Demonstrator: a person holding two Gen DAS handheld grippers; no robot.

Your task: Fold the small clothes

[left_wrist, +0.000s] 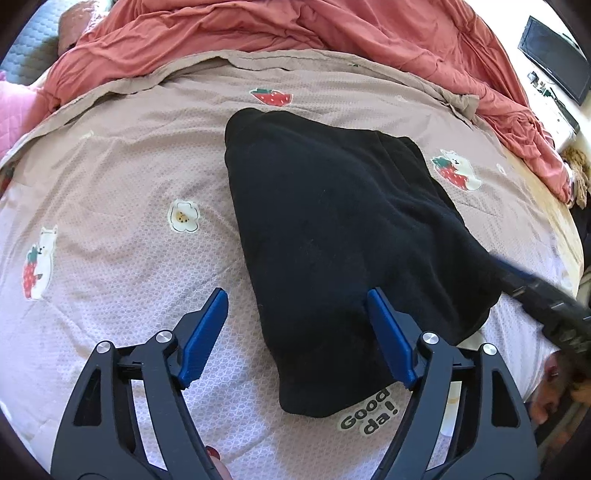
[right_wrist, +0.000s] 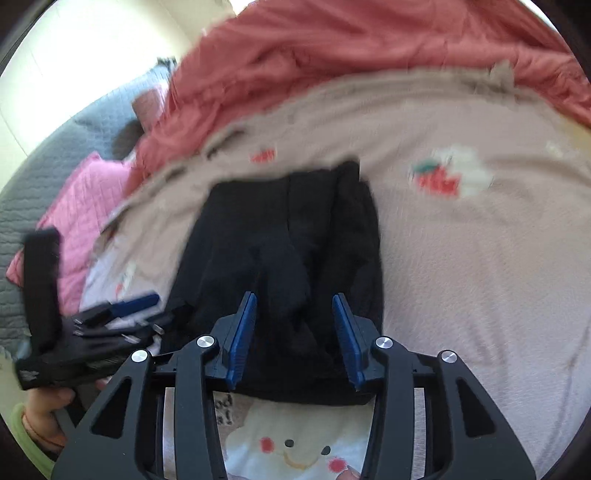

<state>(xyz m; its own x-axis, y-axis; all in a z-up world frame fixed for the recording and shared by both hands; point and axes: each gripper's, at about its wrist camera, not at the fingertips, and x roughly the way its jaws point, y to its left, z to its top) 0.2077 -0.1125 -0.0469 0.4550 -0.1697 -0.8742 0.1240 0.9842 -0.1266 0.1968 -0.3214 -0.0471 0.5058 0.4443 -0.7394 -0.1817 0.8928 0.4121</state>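
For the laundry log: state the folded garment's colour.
Plain black garment, no pattern; clearest in the left wrist view.

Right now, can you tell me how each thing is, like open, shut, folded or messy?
Left gripper: open, holding nothing.
Right gripper: open, over the black cloth, not pinching it.
Black garment: folded, lying on the bedspread.
Printed bedspread: spread flat.
Red quilt: bunched up behind.

Count: one black garment [left_wrist: 332,236], folded. Two grippers, my left [left_wrist: 297,299] and right [right_wrist: 293,302]. One patterned bed cover [left_wrist: 129,177], one red quilt [left_wrist: 221,33] far side, one pink pillow [right_wrist: 85,206] far left.
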